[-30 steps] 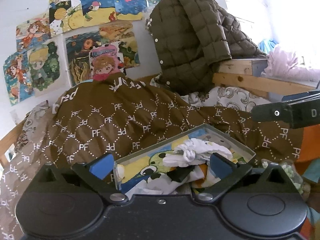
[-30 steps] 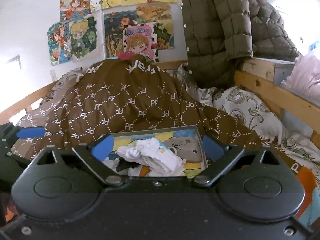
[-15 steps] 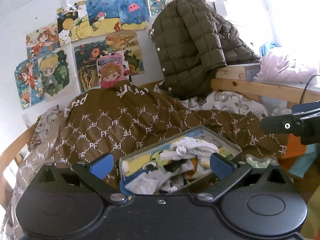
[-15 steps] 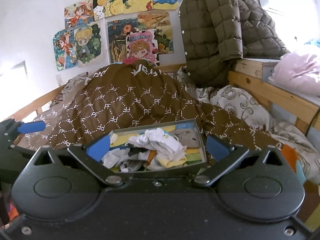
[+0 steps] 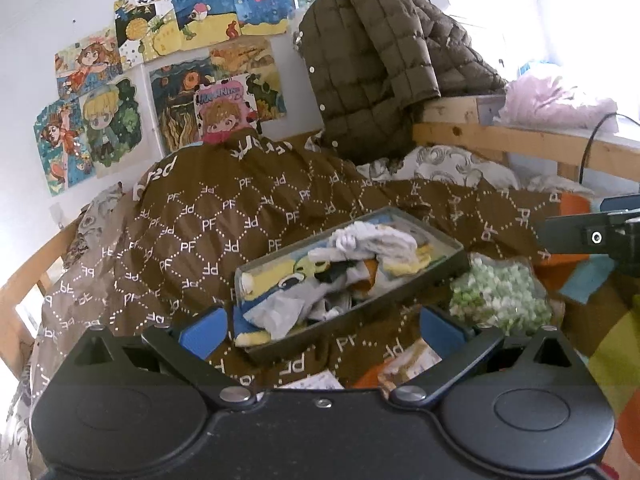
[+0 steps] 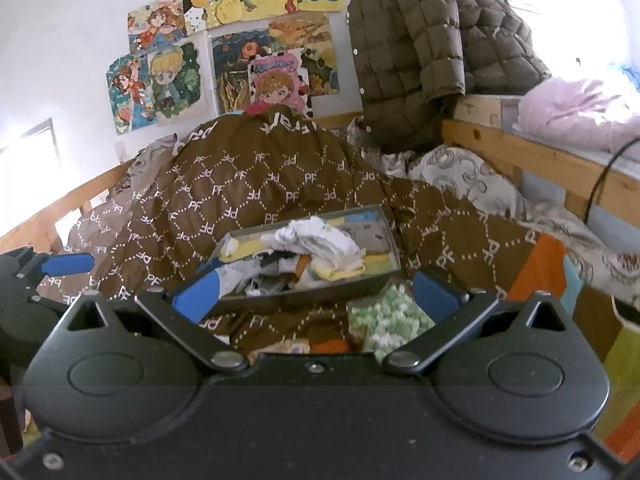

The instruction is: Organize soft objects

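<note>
A shallow grey box (image 5: 442, 276) (image 6: 384, 276) lies on the brown "PF" duvet (image 5: 224, 220) (image 6: 256, 184), heaped with small soft clothes: a white bundle (image 5: 372, 238) (image 6: 316, 236) on top, yellow, grey and dark pieces under it. A green-and-white speckled soft item (image 5: 500, 292) (image 6: 388, 316) lies just right of the box. My left gripper (image 5: 322, 330) is open with nothing between its fingers, short of the box's near edge. My right gripper (image 6: 316, 294) is open and holds nothing, also just short of the box. The right gripper's finger shows at the right edge of the left wrist view.
A quilted olive jacket (image 5: 384, 64) (image 6: 432, 48) hangs over the wooden bed rail (image 5: 500, 136) (image 6: 532, 160). Drawings cover the wall behind. A pink bundle (image 6: 580, 116) lies on the rail's ledge, with a dark cable beside it. Orange and green patterned bedding (image 6: 560, 276) is at the right.
Both grippers have drawn back and up from the box, which now looks smaller and farther. The speckled green item has come into view. Both stayed open.
</note>
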A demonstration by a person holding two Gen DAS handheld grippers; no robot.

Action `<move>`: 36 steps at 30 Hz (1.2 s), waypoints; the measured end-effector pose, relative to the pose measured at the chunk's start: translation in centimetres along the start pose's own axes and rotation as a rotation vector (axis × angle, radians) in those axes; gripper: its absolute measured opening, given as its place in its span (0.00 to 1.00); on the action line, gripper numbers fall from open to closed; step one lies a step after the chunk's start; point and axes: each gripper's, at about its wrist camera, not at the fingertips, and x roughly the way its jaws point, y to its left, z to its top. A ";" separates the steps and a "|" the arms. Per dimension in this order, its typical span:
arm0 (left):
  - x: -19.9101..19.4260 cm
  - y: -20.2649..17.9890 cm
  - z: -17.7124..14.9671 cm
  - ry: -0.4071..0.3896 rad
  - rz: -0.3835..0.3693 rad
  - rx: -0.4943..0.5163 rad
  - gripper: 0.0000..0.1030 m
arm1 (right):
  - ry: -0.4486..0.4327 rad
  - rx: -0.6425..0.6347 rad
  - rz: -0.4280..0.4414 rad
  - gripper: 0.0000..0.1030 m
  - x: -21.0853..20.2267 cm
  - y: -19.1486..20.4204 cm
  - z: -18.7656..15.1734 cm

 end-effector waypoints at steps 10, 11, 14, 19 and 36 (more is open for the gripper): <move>0.0 -0.4 -2.2 0.072 0.001 -0.003 0.99 | 0.024 0.010 -0.024 0.99 -1.0 -0.2 -2.5; 0.0 -0.4 -2.5 0.079 0.002 -0.003 0.99 | 0.026 0.010 -0.024 0.99 -1.1 -0.1 -2.7; -0.1 -0.4 -2.9 0.092 0.007 -0.003 0.99 | 0.030 0.007 -0.028 0.99 -1.4 0.2 -3.3; -0.2 -0.3 -3.7 0.117 0.009 -0.018 0.99 | 0.038 0.009 -0.034 0.99 -1.9 0.2 -4.1; -0.4 -0.4 -5.7 0.176 0.016 -0.046 0.99 | 0.076 0.006 -0.035 0.99 -2.0 0.5 -7.2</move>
